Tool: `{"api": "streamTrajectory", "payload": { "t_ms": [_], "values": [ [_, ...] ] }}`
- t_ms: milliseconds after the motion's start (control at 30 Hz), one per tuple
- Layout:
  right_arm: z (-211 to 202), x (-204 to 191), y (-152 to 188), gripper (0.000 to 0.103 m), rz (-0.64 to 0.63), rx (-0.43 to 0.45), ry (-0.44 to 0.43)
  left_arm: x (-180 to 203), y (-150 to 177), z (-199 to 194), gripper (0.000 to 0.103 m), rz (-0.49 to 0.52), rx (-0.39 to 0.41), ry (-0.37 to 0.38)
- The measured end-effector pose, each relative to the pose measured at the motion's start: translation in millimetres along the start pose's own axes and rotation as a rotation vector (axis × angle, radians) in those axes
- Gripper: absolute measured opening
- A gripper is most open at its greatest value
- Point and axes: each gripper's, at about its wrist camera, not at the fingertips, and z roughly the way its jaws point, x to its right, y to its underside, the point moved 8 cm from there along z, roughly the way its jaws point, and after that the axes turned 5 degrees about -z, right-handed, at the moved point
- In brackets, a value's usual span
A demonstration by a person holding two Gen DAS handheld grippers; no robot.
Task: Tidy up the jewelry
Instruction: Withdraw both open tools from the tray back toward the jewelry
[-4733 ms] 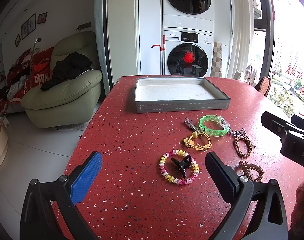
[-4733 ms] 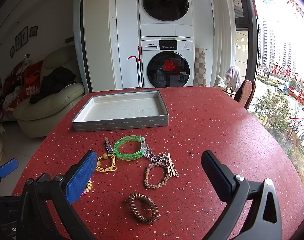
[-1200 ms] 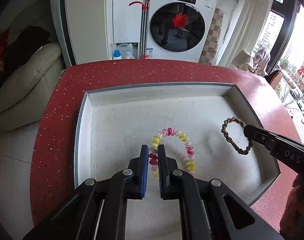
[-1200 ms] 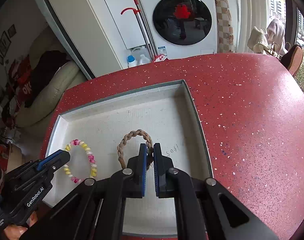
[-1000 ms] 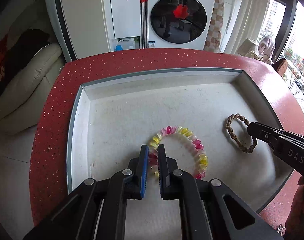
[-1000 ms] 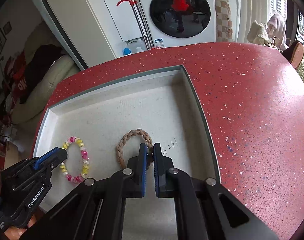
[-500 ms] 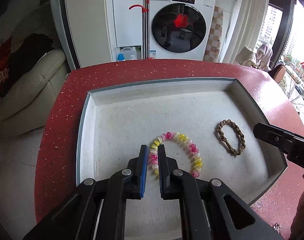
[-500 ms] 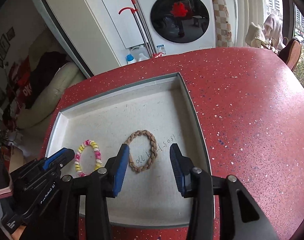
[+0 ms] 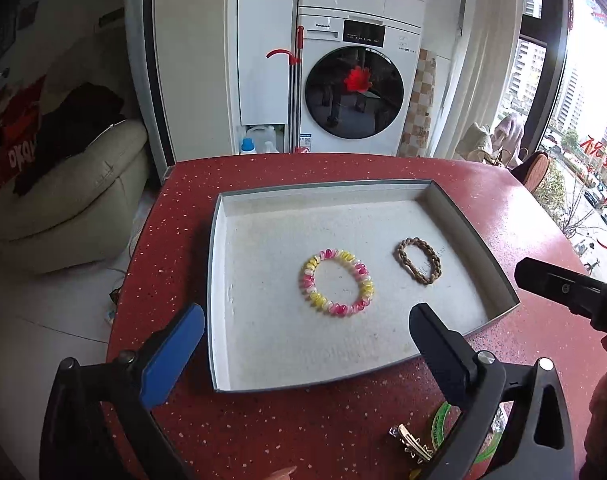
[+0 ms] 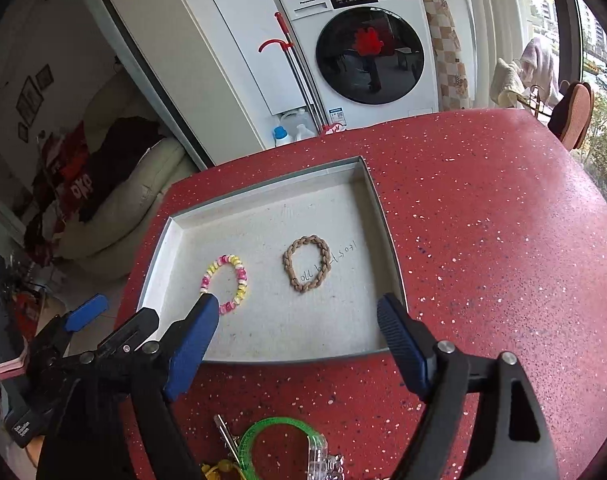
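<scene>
A grey tray (image 9: 218, 280) (image 10: 295, 355) with a pale floor sits on the red speckled table. A pink-and-yellow bead bracelet (image 9: 337, 282) (image 10: 224, 280) and a brown braided bracelet (image 9: 418, 266) (image 10: 308, 264) lie loose on its floor. My left gripper (image 9: 305, 346) hovers over the tray's near edge. Its jaws are opening wide, with nothing between them. My right gripper (image 10: 299, 342) hangs over the near rim, back from the braided bracelet. Its jaws are opening too, and they hold nothing. Each gripper shows at the edge of the other's view.
A green bangle (image 10: 279, 436) (image 9: 443, 420), a metal hair clip (image 10: 223, 432) (image 9: 409, 442) and a yellow piece (image 10: 219, 470) lie on the table in front of the tray. A washer stack, a sofa and a window stand beyond the table.
Both grippers were shut on their bracelets in the tray. Both have let go, opened, and drawn back and up. The bracelets now rest on the tray floor.
</scene>
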Motion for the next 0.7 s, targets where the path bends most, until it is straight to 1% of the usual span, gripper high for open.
{"api": "streamTrajectory", "payload": {
  "t_ms": [133, 200, 300, 433, 567, 700],
  "values": [
    [-24.0, -1.5, 11.6, 0.086, -0.007, 0.058, -0.013, -4.6, 23.6, -22.6, 0.103, -0.012, -0.005, 0.019],
    [-35.1, 0.0, 18.1, 0.087, 0.000, 0.086, -0.017, -6.5, 34.5, -31.0, 0.103, -0.012, -0.007, 0.017],
    [-49.1, 2.8, 28.2, 0.087, 0.010, 0.103, -0.025, -6.1, 53.6, -44.3, 0.103, -0.007, -0.019, 0.024],
    [-58.6, 7.1, 47.2, 0.087, 0.019, 0.042, -0.011, -1.9, 79.1, -58.8, 0.103, -0.006, -0.042, 0.049],
    [-63.9, 12.6, 69.0, 0.087, 0.019, 0.010, 0.006, 3.8, 106.5, -69.6, 0.103, -0.004, -0.076, 0.078],
    [-63.8, 17.1, 97.9, 0.087, -0.019, -0.037, 0.040, 7.7, 130.6, -79.2, 0.103, 0.003, -0.085, 0.063]
  ]
}}
